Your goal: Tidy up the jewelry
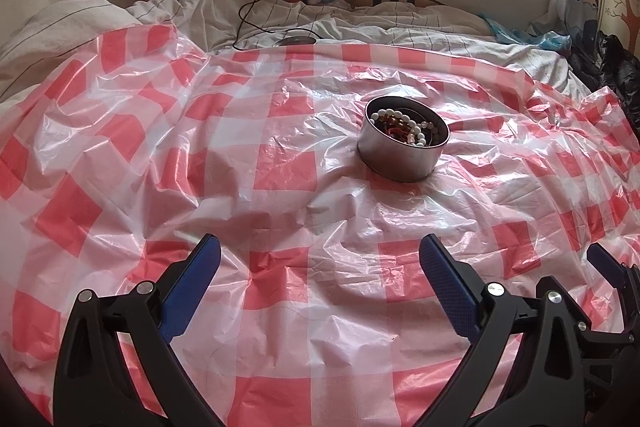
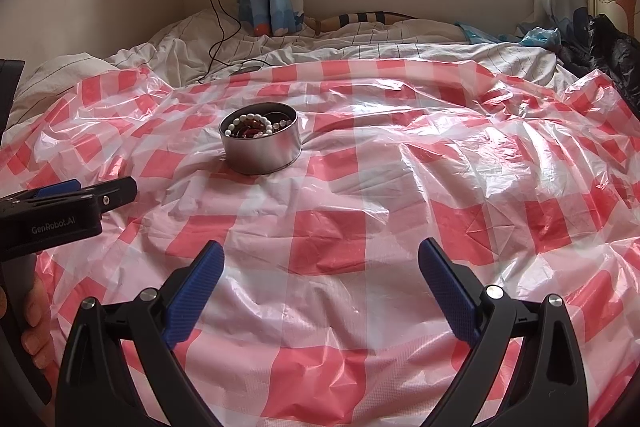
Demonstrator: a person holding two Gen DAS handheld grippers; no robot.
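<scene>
Bed draped in red-checked plastic sheet [image 1: 280, 155], round metal tin [image 1: 400, 155] of beaded jewelry [image 1: 404, 125] resting mid-sheet, your left tool [image 1: 320, 287] and right tool [image 2: 320, 291] both spread wide, empty, well short of the tin.

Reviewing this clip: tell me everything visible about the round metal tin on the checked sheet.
The round metal tin is a low, lidless cylinder with a shiny silver wall and dark interior. It stands upright on the crinkled red-and-white checked plastic sheet, which dips slightly under it. Inside lie a string of white beads curled around amber-brown and reddish pieces, all below or near the rim. Nothing else touches it: the left hand-held gripper and the right hand-held gripper are both open and well short of it.
</scene>
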